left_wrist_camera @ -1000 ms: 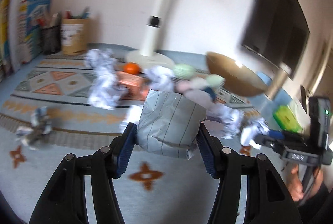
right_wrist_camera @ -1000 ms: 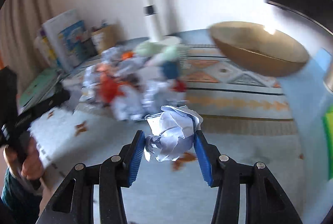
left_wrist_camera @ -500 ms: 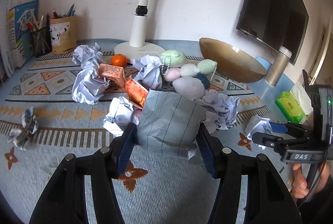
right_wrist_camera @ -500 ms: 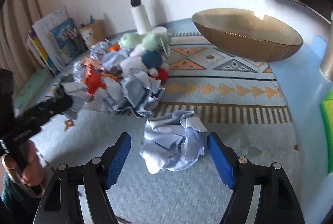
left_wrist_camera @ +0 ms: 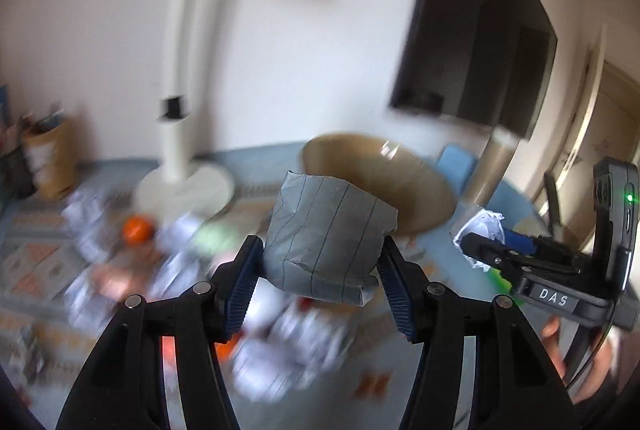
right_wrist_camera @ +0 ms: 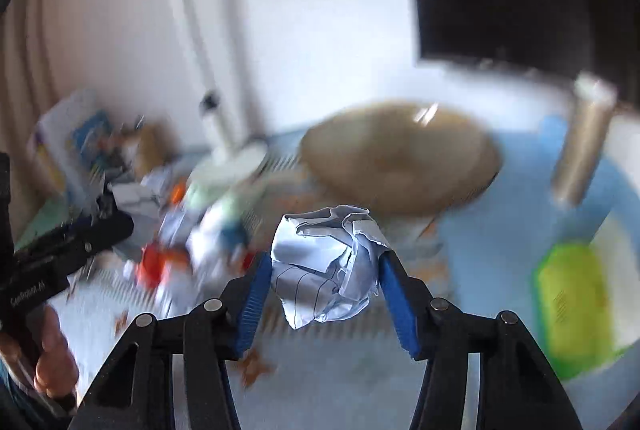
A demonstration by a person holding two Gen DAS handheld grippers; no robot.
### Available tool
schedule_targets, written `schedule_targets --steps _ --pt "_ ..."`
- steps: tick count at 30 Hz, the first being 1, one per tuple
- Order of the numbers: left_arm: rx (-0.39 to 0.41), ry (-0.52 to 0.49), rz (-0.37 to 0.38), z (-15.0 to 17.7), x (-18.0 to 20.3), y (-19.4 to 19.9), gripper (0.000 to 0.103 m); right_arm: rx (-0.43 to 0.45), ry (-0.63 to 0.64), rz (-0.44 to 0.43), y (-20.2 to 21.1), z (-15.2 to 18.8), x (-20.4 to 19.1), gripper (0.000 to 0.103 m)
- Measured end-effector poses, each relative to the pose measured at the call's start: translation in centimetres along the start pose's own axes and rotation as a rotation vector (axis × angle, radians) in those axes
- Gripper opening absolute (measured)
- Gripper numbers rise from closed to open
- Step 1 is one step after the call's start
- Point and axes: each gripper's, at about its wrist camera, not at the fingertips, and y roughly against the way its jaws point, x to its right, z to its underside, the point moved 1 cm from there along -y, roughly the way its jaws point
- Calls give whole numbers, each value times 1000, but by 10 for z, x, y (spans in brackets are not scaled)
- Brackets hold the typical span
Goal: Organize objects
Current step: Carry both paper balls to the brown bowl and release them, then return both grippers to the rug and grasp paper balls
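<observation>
My left gripper (left_wrist_camera: 320,247) is shut on a grey, lined wad of paper (left_wrist_camera: 326,230) and holds it up off the mat, in front of the gold bowl (left_wrist_camera: 416,190). The jaws of my right gripper (right_wrist_camera: 324,264) are closing, and the blue pads press on a crumpled pale-blue paper ball (right_wrist_camera: 332,270) that hangs above the mat. The gold bowl (right_wrist_camera: 400,158) lies just beyond it. In the left wrist view the right gripper (left_wrist_camera: 480,250) with its paper ball (left_wrist_camera: 486,226) shows at the right.
A blurred pile of paper balls, snack packets and an orange (left_wrist_camera: 138,230) covers the patterned mat (right_wrist_camera: 340,382) on the left. A white lamp (left_wrist_camera: 176,134), a pen holder (left_wrist_camera: 44,162), a metal cylinder (right_wrist_camera: 580,142), a green packet (right_wrist_camera: 572,306) and a dark monitor (left_wrist_camera: 472,30) stand around.
Both grippers rose and swung toward the bowl. The right gripper, open around the ball on the mat half a second ago, has closed on it and lifted it.
</observation>
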Motion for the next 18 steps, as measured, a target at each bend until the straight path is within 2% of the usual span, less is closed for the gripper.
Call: schedule_targets --steps 3,7,10,11,12,13,14,18 --pt "-64 42 21 -34 8 -53 56 52 -97 57 -5 -35 26 54" --pt "-118 105 65 -56 15 -104 56 47 -215 101 -25 -69 60 55" --pt "-125 91 42 -64 27 -130 56 -7 -317 47 -50 -82 84 56" --pt "-124 91 62 -65 30 -136 61 -25 -339 47 -57 -84 89 58" --pt "-127 92 76 -67 33 -141 76 -38 -346 60 -63 -86 92 60" --pt "-127 95 73 -67 35 -146 87 -48 -351 76 -68 -88 96 69" --pt "-120 98 74 -67 36 -148 87 -52 -362 74 -73 -90 100 76" --pt "-128 106 79 -64 31 -145 87 -28 -421 16 -70 -87 113 76"
